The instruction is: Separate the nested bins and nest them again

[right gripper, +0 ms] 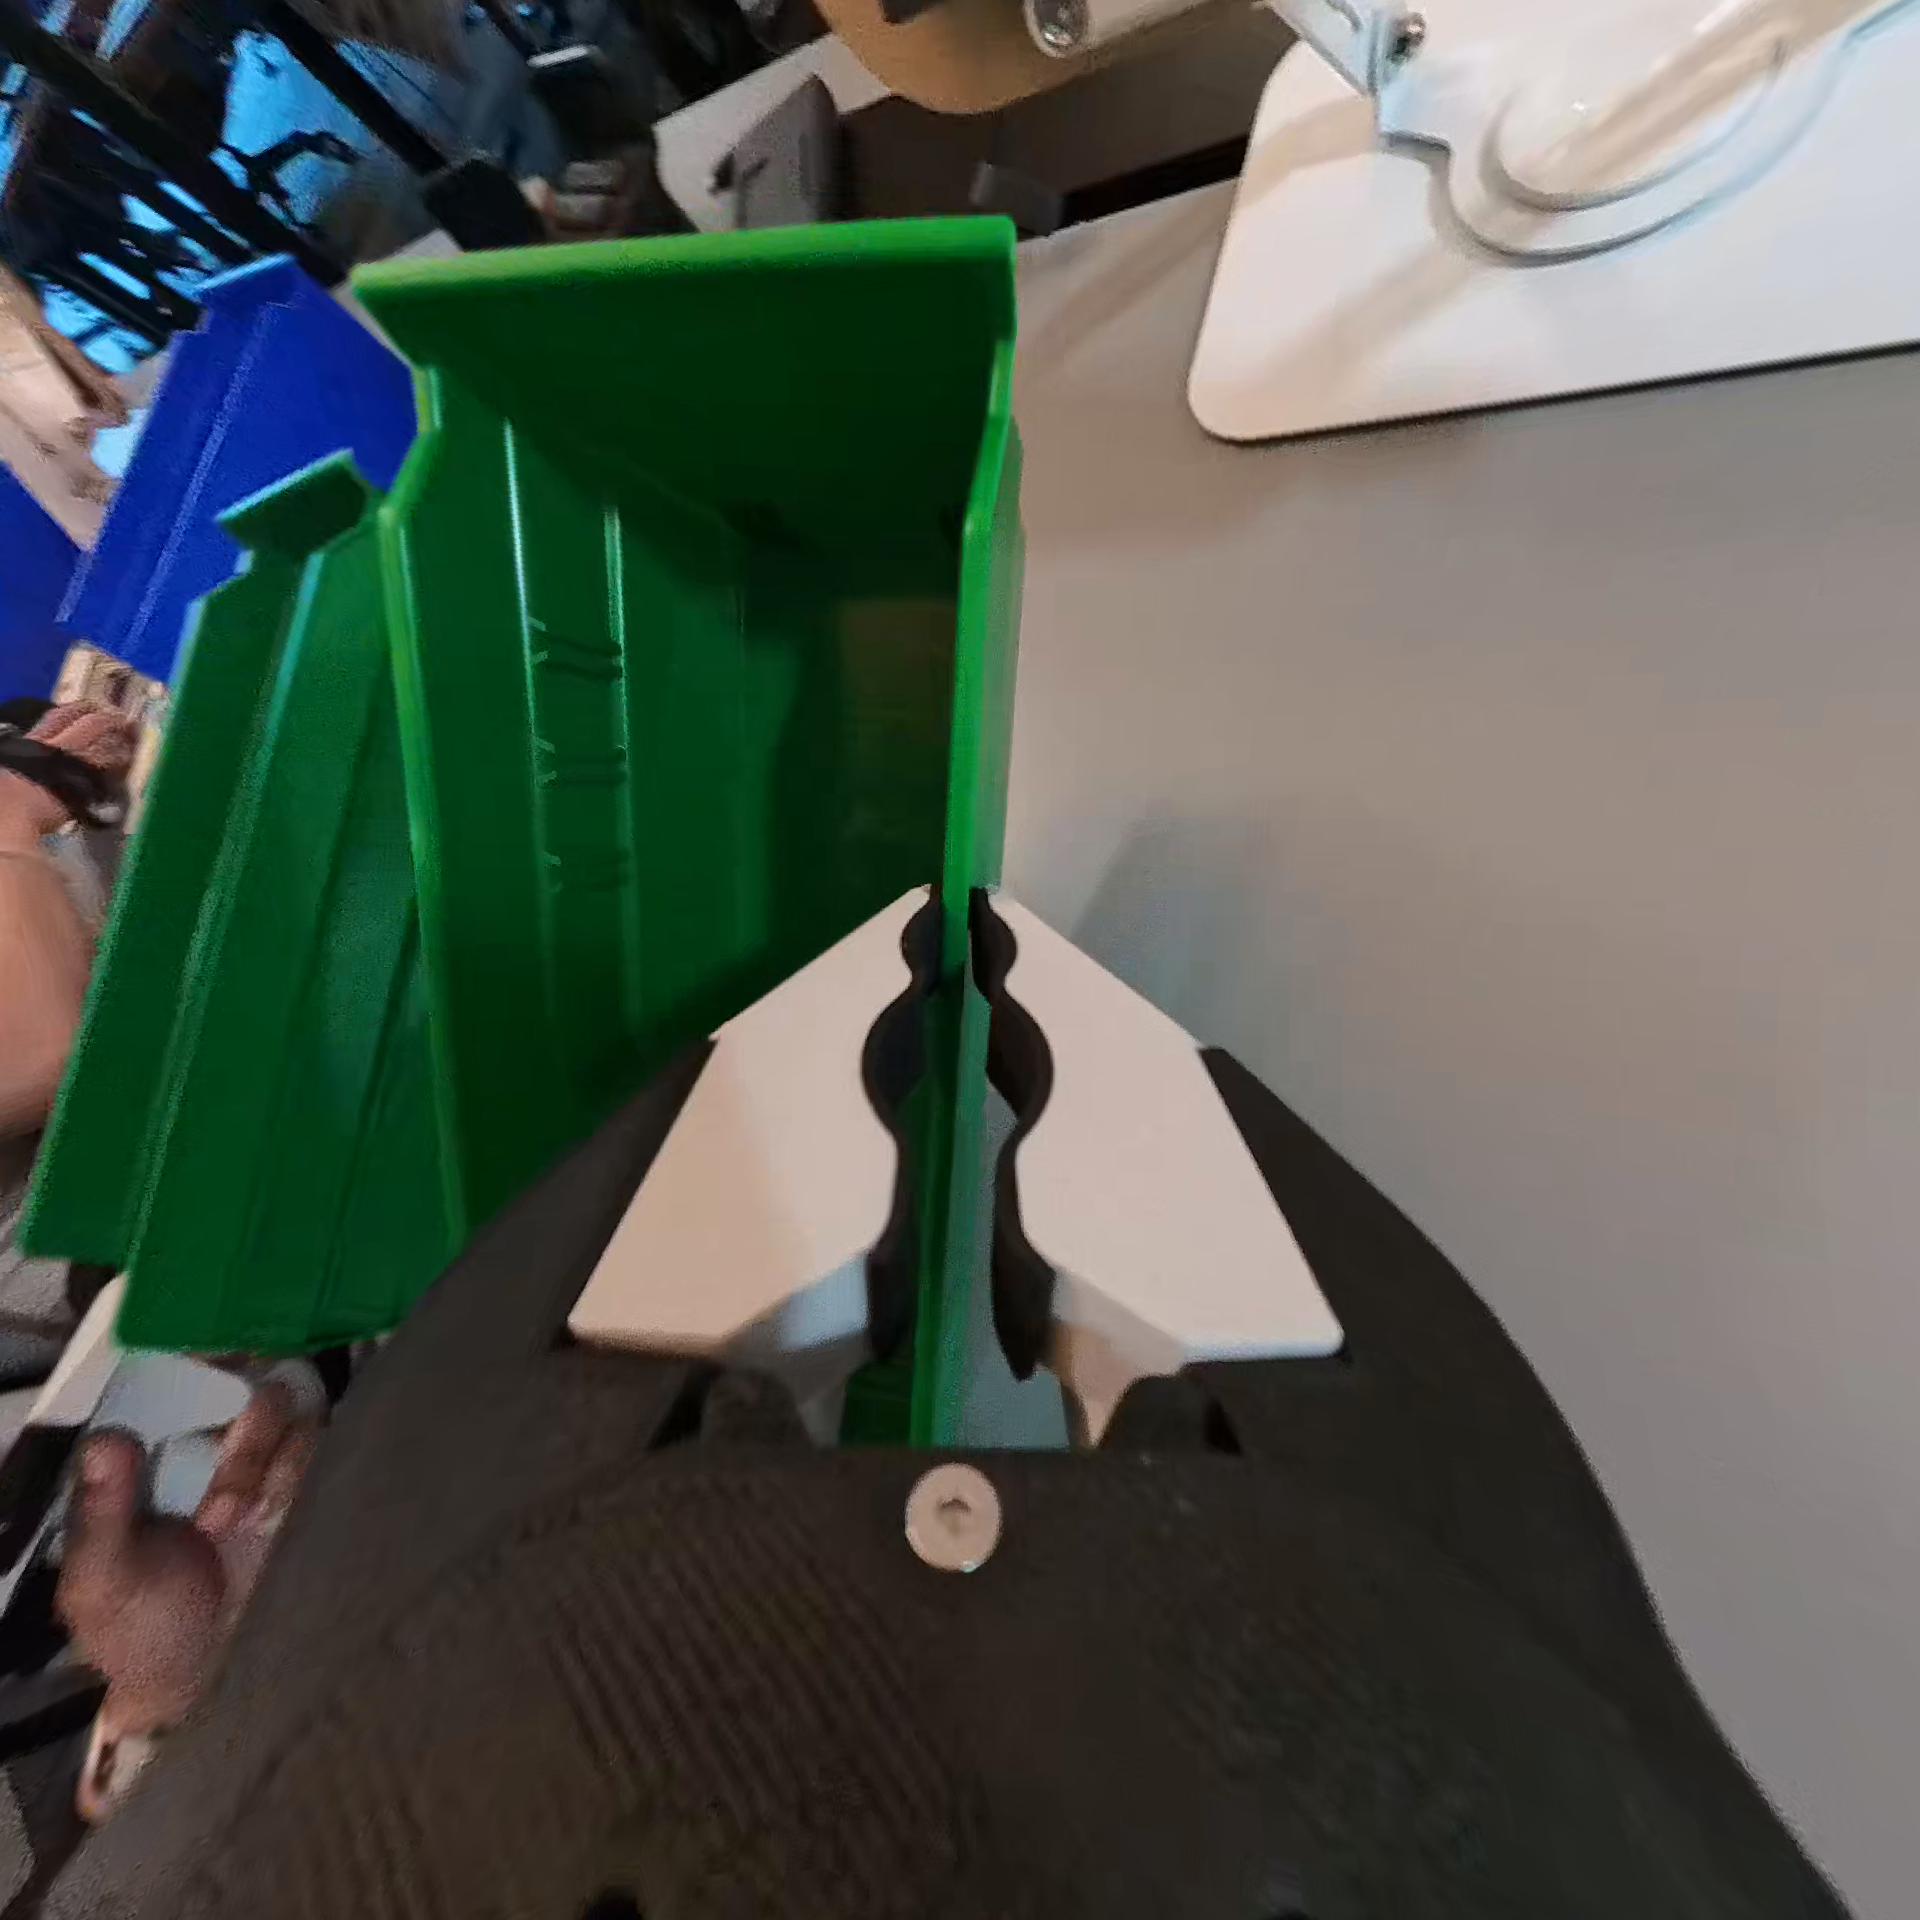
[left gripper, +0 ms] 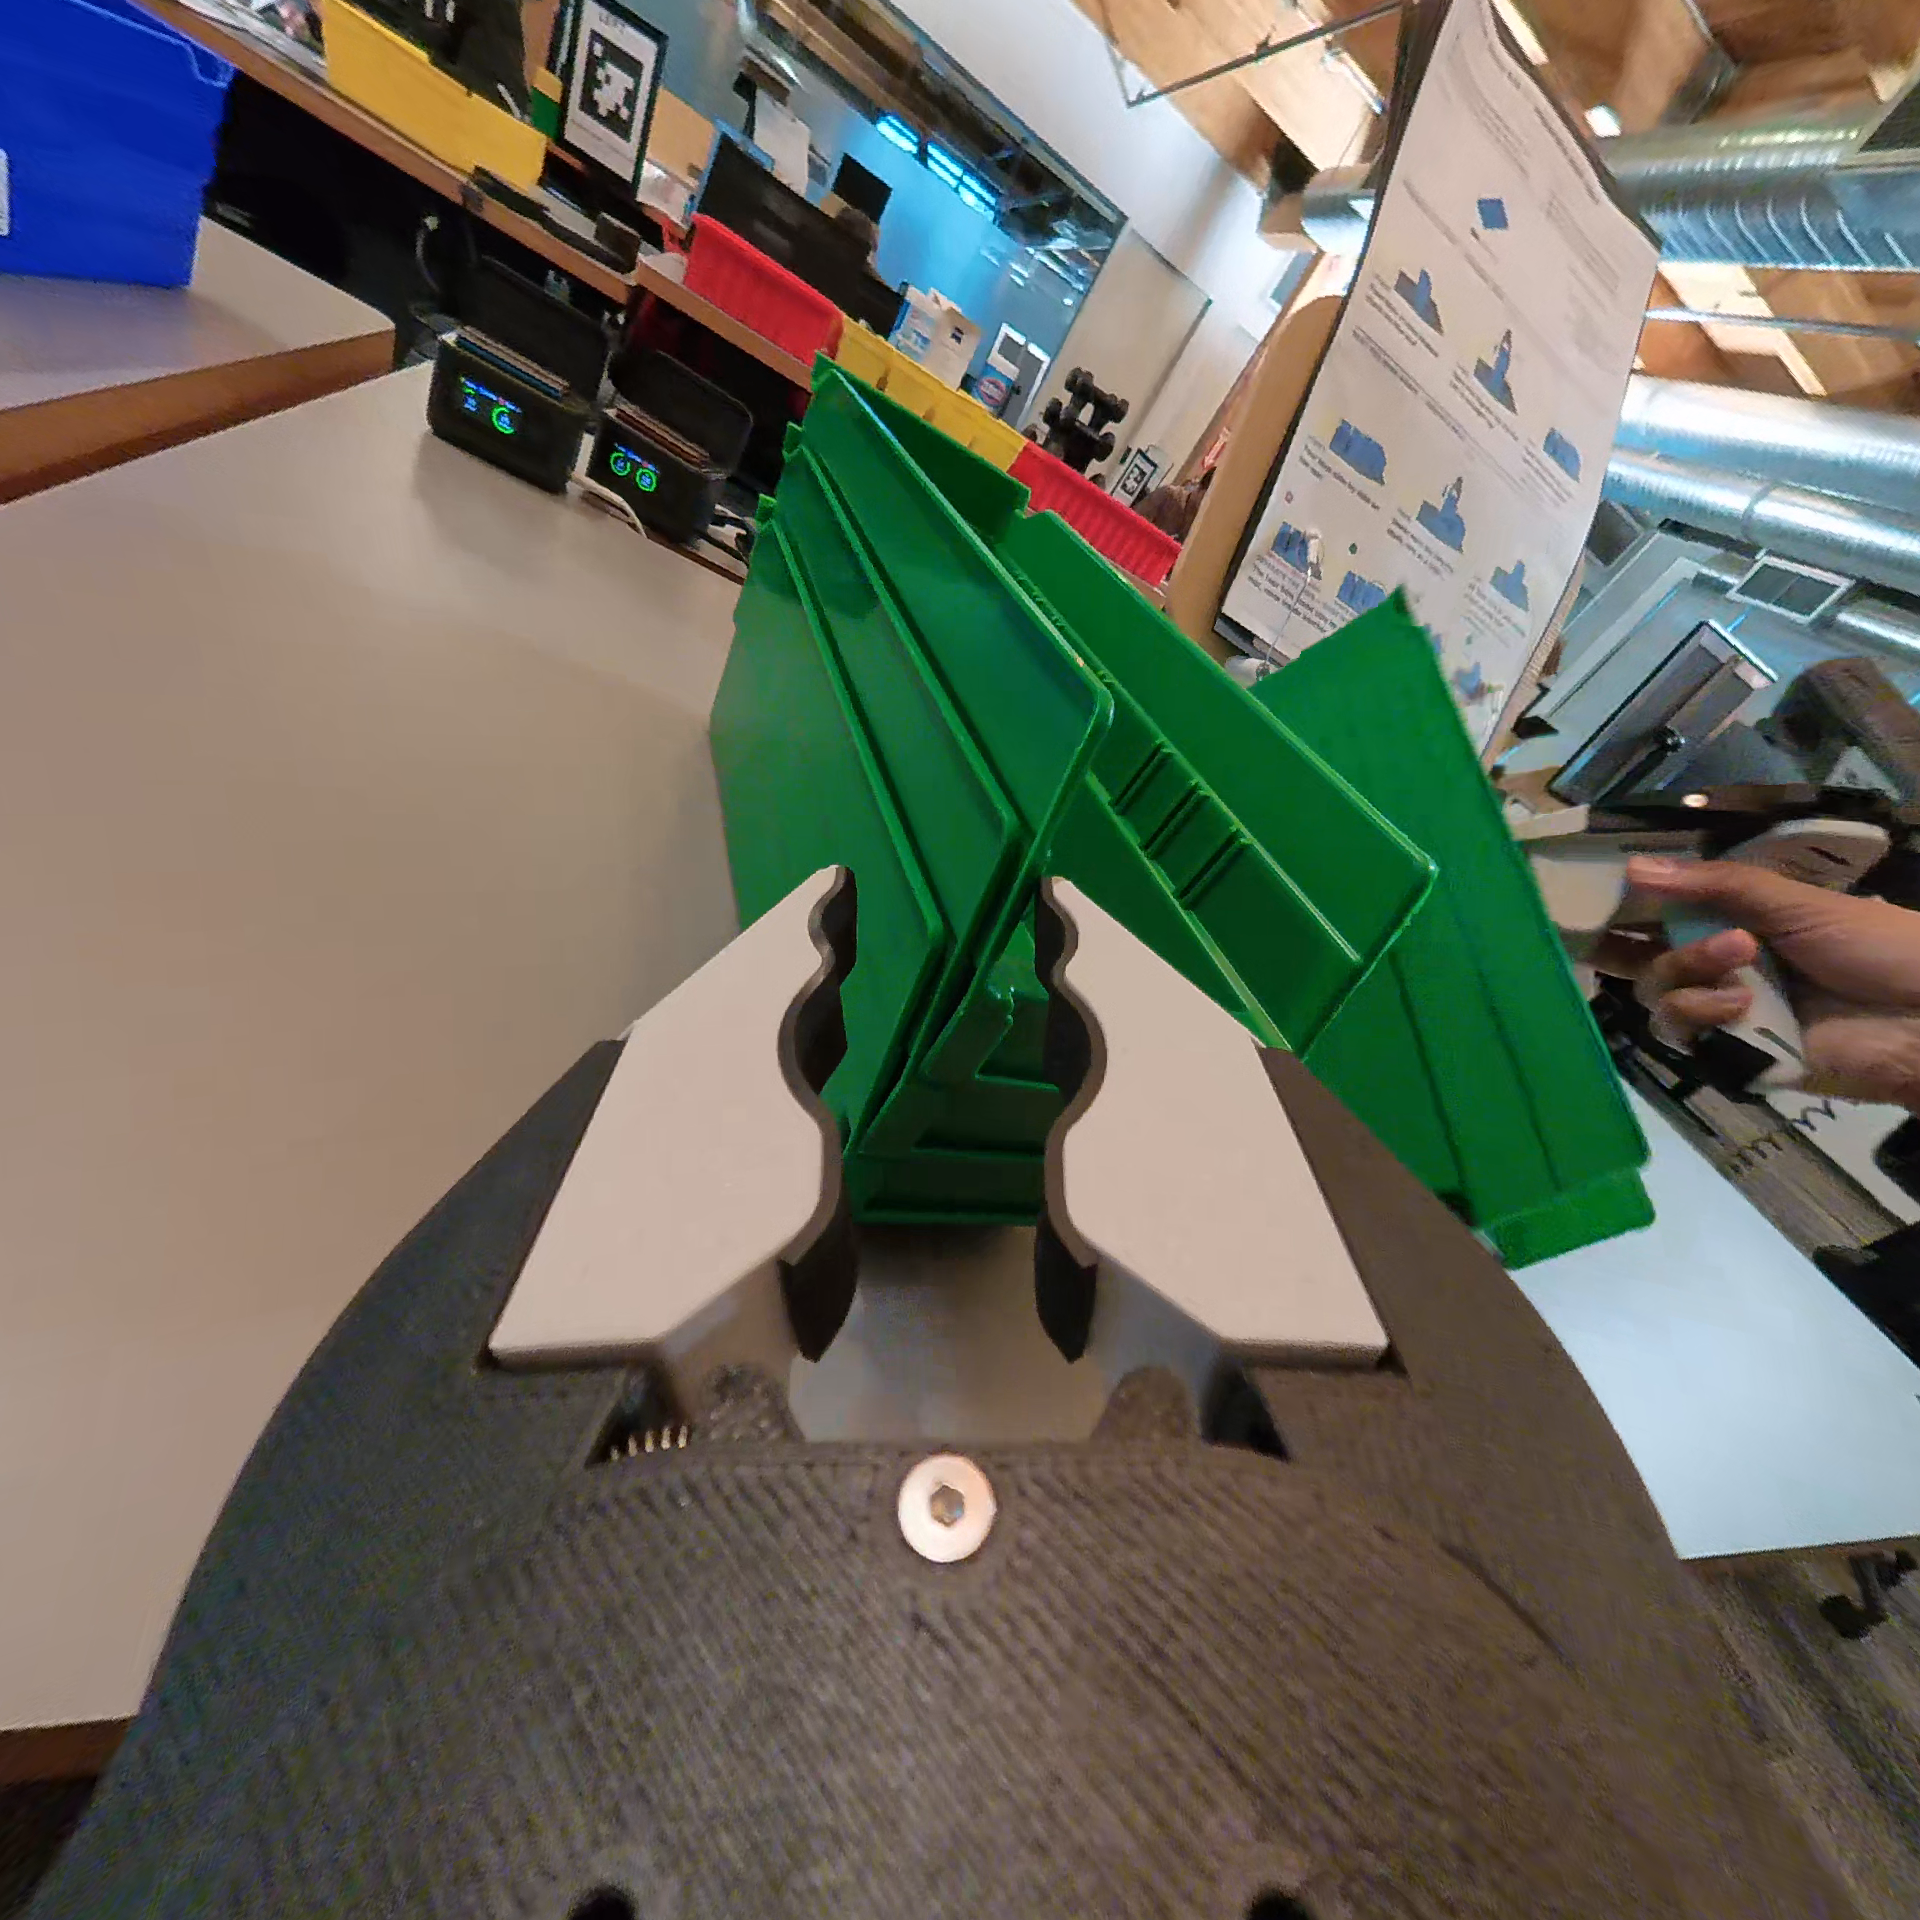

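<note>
Two green plastic bins are held up over the grey table (left gripper: 312, 727), spread apart in a V and meeting at the near end. My left gripper (left gripper: 945, 894) is shut on the rim corner of the left green bin (left gripper: 831, 665). The right green bin (left gripper: 1351, 790) tilts away to the right. In the right wrist view my right gripper (right gripper: 956, 899) is shut on the thin side wall of that bin (right gripper: 727, 623), whose open inside faces the camera. The left bin (right gripper: 239, 935) lies beside it on the left.
Two black chargers with green lights (left gripper: 509, 416) stand behind the bins. A blue bin (left gripper: 94, 135) is at the far left, and a poster board (left gripper: 1455, 364) at the right. A white stand base (right gripper: 1558, 260) sits on the table. Hands (left gripper: 1787, 956) (right gripper: 135, 1558) hold the grippers.
</note>
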A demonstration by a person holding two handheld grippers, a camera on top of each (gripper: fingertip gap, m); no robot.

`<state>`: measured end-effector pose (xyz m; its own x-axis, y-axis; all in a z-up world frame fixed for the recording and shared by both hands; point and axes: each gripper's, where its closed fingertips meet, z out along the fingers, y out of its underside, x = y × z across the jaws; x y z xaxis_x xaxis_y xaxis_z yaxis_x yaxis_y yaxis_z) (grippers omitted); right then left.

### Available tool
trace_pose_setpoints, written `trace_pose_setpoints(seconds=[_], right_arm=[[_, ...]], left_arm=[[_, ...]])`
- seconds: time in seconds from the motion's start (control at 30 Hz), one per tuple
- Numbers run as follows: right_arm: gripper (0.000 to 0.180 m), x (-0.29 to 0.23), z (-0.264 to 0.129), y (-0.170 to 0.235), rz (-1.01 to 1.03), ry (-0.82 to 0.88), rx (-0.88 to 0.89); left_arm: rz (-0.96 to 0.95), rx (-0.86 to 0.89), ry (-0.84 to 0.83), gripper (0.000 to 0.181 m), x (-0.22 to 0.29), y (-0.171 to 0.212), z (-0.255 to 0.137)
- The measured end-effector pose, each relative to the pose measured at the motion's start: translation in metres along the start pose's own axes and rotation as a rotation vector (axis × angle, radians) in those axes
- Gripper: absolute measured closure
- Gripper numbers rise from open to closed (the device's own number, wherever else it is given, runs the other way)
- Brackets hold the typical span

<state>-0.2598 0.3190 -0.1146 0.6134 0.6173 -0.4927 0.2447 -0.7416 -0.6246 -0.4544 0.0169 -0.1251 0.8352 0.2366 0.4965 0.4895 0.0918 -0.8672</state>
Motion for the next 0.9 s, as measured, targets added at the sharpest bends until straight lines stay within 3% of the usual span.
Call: trace_pose_setpoints(seconds=[0.27,0.47,0.53,0.7,0.9], right_arm=[[0.175,0.026,0.047,0.007,0.014,0.153,-0.069],[0.162,0.013,0.058,0.008,0.074,0.041,-0.089],[0.146,0.002,0.051,0.006,0.077,-0.028,-0.089],[0.133,-0.024,0.008,0.023,-0.111,-0.116,-0.030],[0.132,-0.035,-0.045,0.087,-0.298,-0.081,0.297]], left_arm=[[0.034,-0.011,0.009,0.153,0.002,0.002,0.002],[0.045,-0.022,0.010,0.152,0.001,0.004,0.003],[0.044,-0.025,0.011,0.152,0.001,0.004,0.003],[0.059,-0.024,0.002,0.155,0.001,0.005,0.002],[0.075,-0.033,0.021,0.151,0.006,0.008,0.001]])
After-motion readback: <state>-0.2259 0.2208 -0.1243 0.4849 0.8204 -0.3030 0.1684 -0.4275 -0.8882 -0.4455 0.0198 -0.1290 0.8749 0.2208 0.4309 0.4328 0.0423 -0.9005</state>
